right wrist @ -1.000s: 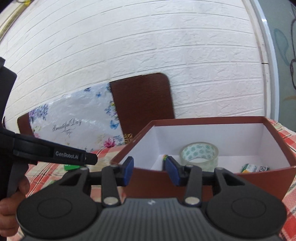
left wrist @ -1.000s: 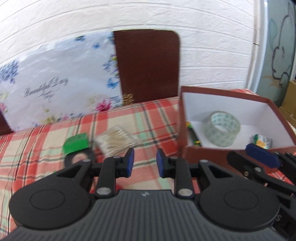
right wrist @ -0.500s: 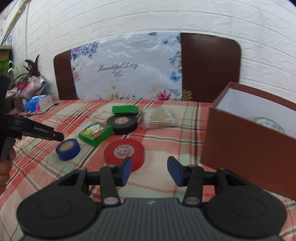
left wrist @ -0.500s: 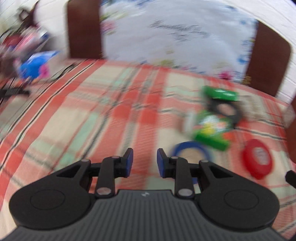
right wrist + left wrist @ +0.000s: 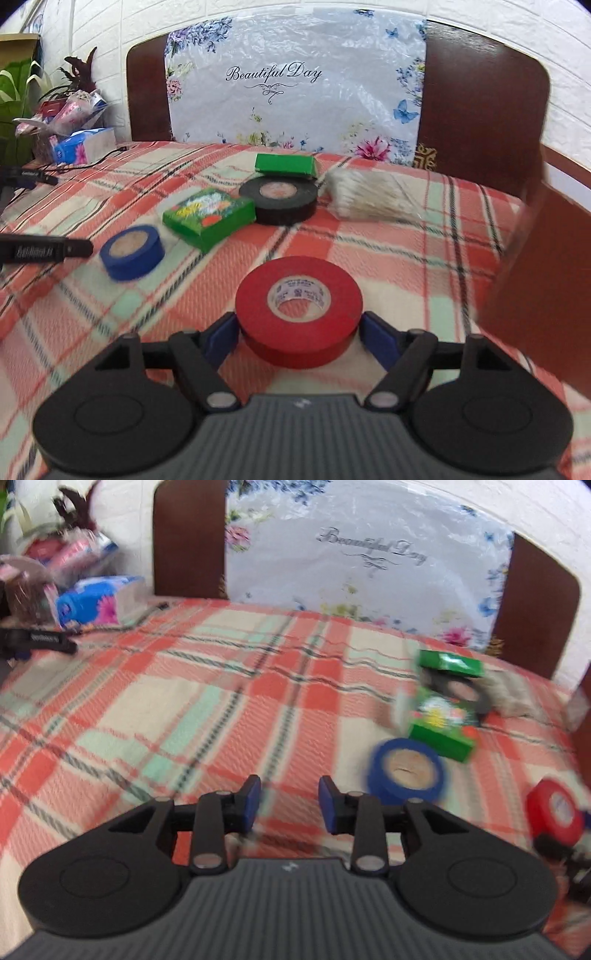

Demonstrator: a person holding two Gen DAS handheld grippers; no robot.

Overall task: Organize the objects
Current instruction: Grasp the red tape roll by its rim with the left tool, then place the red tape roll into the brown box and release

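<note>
My right gripper point(image 5: 299, 339) is open wide with a red tape roll point(image 5: 299, 310) lying flat between its fingers on the plaid cloth. Beyond it lie a blue tape roll point(image 5: 132, 252), a printed green box point(image 5: 209, 216), a black tape roll point(image 5: 277, 201), a plain green box point(image 5: 285, 165) and a bag of cotton swabs point(image 5: 369, 197). My left gripper point(image 5: 289, 803) is open and empty over the cloth, just left of the blue roll point(image 5: 406, 771). The red roll point(image 5: 554, 812) shows at the right edge of the left wrist view.
A brown box wall point(image 5: 546, 266) stands at the right. A headboard with a floral plastic sheet point(image 5: 295, 85) closes off the back. A tissue pack point(image 5: 83, 146), cables and clutter sit at the far left. The left gripper's finger point(image 5: 44, 251) reaches in from the left.
My right gripper has opened wider and moved forward and down around the red tape roll. My left gripper has shifted closer to the blue roll.
</note>
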